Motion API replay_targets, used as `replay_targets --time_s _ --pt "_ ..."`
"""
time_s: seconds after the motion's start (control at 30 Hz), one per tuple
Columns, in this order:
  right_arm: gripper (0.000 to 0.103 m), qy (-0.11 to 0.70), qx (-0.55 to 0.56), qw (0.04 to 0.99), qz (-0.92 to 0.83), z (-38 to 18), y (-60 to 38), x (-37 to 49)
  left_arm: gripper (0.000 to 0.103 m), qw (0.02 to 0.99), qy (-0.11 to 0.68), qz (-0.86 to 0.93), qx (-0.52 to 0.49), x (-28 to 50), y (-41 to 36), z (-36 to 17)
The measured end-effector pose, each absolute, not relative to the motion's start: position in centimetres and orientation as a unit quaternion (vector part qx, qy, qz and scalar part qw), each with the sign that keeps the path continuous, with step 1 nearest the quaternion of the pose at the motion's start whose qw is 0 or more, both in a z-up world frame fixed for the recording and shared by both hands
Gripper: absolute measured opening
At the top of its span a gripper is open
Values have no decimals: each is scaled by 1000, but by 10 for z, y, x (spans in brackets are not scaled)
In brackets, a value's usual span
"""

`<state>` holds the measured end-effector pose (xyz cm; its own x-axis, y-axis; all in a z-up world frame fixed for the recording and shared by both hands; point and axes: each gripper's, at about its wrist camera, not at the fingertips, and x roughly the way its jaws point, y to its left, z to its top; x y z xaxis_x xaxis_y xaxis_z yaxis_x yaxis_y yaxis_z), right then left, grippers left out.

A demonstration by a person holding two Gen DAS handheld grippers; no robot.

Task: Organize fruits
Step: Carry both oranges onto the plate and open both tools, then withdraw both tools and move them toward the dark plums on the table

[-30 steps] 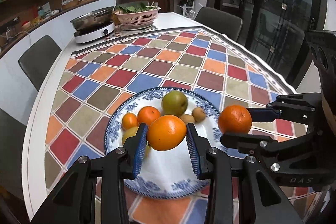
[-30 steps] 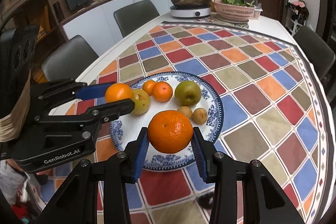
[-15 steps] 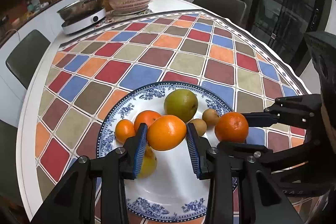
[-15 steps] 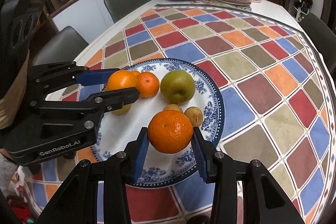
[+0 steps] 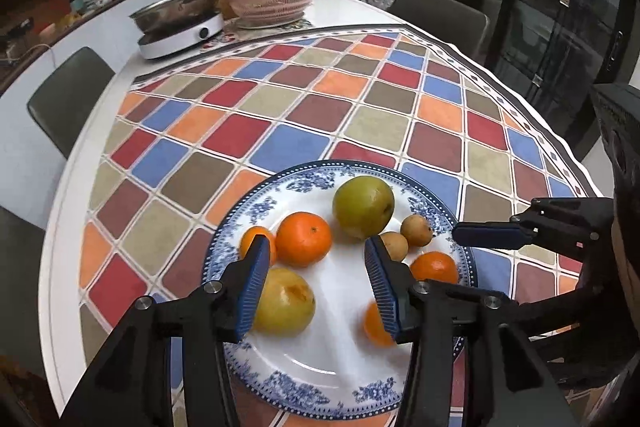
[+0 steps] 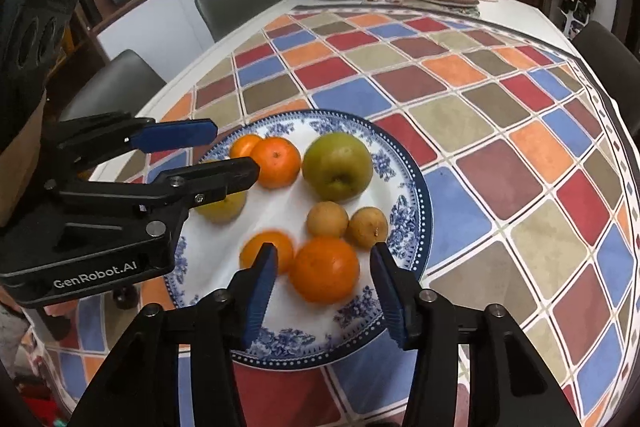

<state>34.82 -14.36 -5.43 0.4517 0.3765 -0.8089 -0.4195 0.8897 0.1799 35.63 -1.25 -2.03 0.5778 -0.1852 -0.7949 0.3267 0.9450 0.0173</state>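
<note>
A blue-and-white plate holds several fruits: a green pear, a yellow pear, oranges and two small brown fruits. My left gripper is open and empty above the plate; a blurred orange lies below its right finger. My right gripper is open, with an orange on the plate between its fingers.
The plate sits on a checkered tablecloth. At the far end stand an induction cooker with a pan and a pink basket of greens. Dark chairs ring the table.
Both grippers have opened and let go of their oranges, which now lie on the plate. Both grippers have come lower and closer over the plate.
</note>
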Motion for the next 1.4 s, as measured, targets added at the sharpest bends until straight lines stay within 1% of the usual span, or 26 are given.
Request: replay_targets --time_s 0.27,0.73,0.83,0.87,0.9,0.97,1.03,1.1,1.23,1.3,1.4 --pt "49 452 -36 862 225 -35 -143 335 48 894 427 -126 51 335 1 -1" --pt "49 392 -27 900 187 18 -154 286 49 917 383 -102 42 275 12 39" --pt "50 386 -24 905 177 28 -157 276 55 922 374 -94 43 263 16 46" --pt "54 385 -24 906 172 30 -157 273 57 923 371 -90 43 258 17 48" --pt "61 384 -24 908 165 32 -158 270 59 925 367 -83 43 253 19 50" --pt "65 378 -20 914 147 36 -161 262 61 928 362 -73 43 245 22 53" --pt "66 374 -20 918 129 38 -162 254 63 929 361 -66 36 237 27 54" --pt "67 375 -12 919 117 39 -164 247 68 930 361 -60 33 229 31 54" --pt "68 369 0 925 87 39 -168 236 74 935 350 -31 42 209 37 55" --pt "68 364 17 929 62 39 -174 230 79 938 343 -12 43 196 40 53" --pt "68 355 33 934 26 37 -183 221 81 940 338 5 44 182 41 48"
